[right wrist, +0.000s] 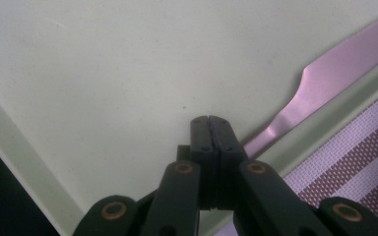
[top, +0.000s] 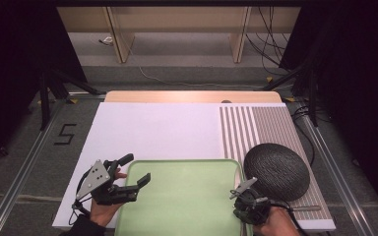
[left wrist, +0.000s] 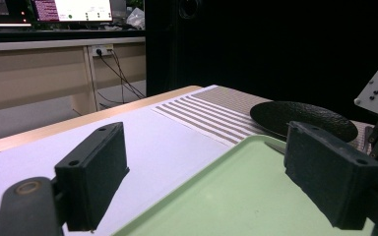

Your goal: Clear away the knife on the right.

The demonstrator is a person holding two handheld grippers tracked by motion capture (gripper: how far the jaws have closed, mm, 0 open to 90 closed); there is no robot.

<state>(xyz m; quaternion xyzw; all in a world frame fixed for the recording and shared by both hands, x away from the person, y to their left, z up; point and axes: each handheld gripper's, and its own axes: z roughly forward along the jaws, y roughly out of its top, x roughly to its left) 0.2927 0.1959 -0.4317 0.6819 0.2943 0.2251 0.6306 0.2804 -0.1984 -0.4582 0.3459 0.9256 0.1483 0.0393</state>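
A pale green tray (top: 187,196) lies at the near edge of the white board. My left gripper (top: 138,168) is held at the tray's left rim. Its jaws stand wide open in the left gripper view (left wrist: 206,147), with nothing between them. My right gripper (top: 243,199) is low over the tray's right side, jaws shut tip to tip (right wrist: 209,119) above the tray floor (right wrist: 103,73). A metal knife (right wrist: 325,73) lies along the tray's rim, its narrow end running under the right jaw. Nothing shows between the pads.
A dark, round, textured plate (top: 277,171) (left wrist: 302,118) rests on the striped mat (top: 256,128) just right of the tray. A white board (top: 152,128) stretches behind the tray. Cables and wooden furniture legs stand on the floor beyond the table.
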